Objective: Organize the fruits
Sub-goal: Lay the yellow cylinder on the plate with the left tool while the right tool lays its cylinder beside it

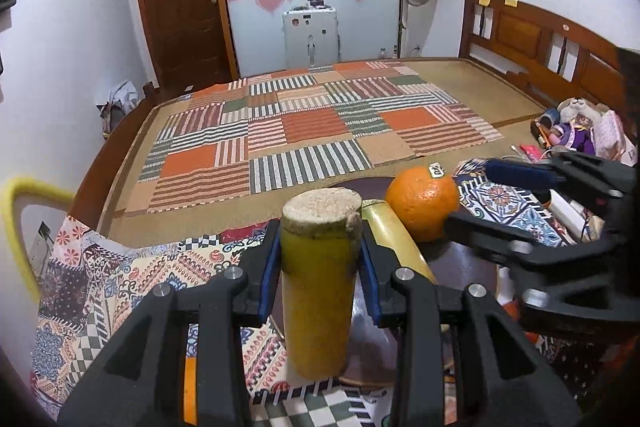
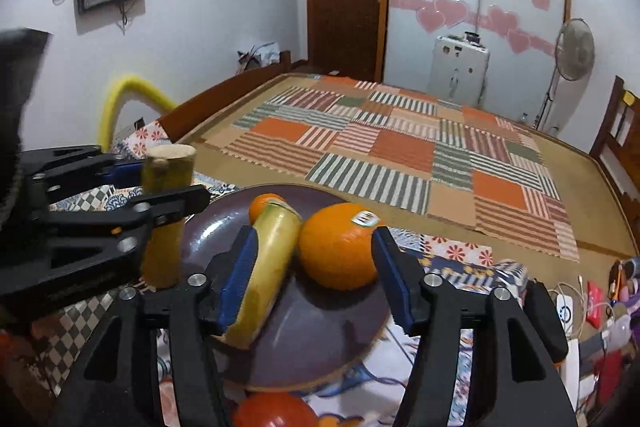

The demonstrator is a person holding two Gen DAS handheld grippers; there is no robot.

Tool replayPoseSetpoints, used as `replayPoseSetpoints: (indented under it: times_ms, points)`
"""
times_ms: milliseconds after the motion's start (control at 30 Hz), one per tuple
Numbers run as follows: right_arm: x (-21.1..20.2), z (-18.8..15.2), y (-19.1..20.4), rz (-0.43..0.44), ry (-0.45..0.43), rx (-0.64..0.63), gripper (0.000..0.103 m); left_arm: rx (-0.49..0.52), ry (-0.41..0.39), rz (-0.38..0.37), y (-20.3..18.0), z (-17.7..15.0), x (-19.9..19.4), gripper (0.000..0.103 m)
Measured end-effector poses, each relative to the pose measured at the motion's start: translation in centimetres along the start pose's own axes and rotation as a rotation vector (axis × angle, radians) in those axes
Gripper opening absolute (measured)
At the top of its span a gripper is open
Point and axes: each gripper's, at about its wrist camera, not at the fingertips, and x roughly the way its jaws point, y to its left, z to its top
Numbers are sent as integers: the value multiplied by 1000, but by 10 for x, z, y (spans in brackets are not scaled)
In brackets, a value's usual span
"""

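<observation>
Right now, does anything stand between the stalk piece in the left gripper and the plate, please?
Nothing visible blocks the plate's bare left part, beside the upright stalk piece in the left gripper. Further in lie a second stalk piece and an orange, straddled by the open right gripper.

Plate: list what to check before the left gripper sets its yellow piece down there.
1. Left gripper shut on the upright yellow piece: ok.
2. Right gripper open, pads not pressing the large orange: ok.
3. Large orange resting on the purple plate: ok.
4. Right gripper out of the way: not ok, its fingers straddle the orange over the plate.
5. Room on the plate: cannot tell; the lying yellow piece, large orange and small orange fill the far half.
6. Red fruit placed: cannot tell, cut off by the frame.
</observation>
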Motion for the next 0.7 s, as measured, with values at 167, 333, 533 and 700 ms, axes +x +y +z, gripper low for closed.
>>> replayPoseSetpoints:
  times_ms: [167, 333, 533, 700]
  points:
    - [-16, -11, -11, -29, -26, 10, 59, -36, 55, -27, -3, 3, 21, 35]
    - [-19, -17, -14, -39, -26, -5, 59, -69, 88, -63, -4, 6, 33, 35]
    - [-23, -22, -14, -37, -32, -13, 59, -68, 116, -65, -9, 9, 39, 35]
    - [-26, -25, -14, -32, -31, -8, 59, -45, 108, -59, -9, 3, 27, 39]
